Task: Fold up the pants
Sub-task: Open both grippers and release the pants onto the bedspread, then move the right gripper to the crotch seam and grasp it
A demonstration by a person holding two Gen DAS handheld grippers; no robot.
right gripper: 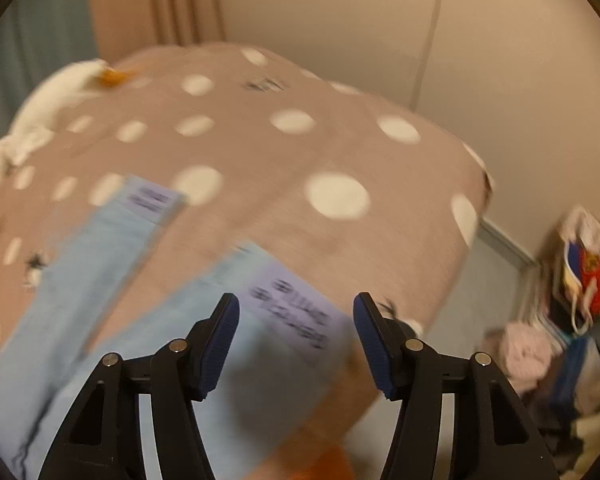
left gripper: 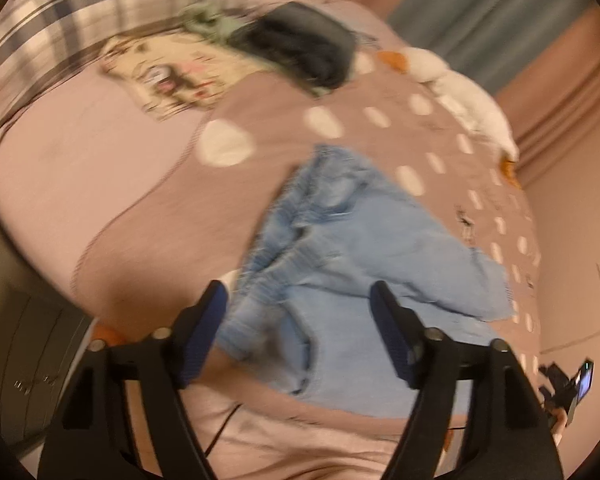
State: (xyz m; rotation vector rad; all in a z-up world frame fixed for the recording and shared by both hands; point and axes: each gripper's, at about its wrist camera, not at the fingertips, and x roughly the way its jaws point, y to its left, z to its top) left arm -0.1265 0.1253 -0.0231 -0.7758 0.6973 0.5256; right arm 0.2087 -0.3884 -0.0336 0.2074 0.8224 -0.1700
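Note:
Light blue jeans (left gripper: 352,240) lie on a pink-brown bedspread with white dots (left gripper: 160,208); the waist end is crumpled. My left gripper (left gripper: 300,288) hovers above that bunched end, open, with nothing between its blue pads. In the right wrist view the two legs spread apart, the far leg (right gripper: 112,240) to the left and the near leg (right gripper: 228,360) below me, each ending in a pale purple printed cuff (right gripper: 296,312). My right gripper (right gripper: 298,300) hangs open over the near cuff without touching it. Both views are motion-blurred.
A black bag (left gripper: 300,52), a printed cushion (left gripper: 168,76) and a plaid blanket (left gripper: 80,12) lie at the bed's far side. A white plush toy (left gripper: 472,100) lies along the far edge. Past the bed's right edge, clothes and bags (right gripper: 580,280) sit on the floor.

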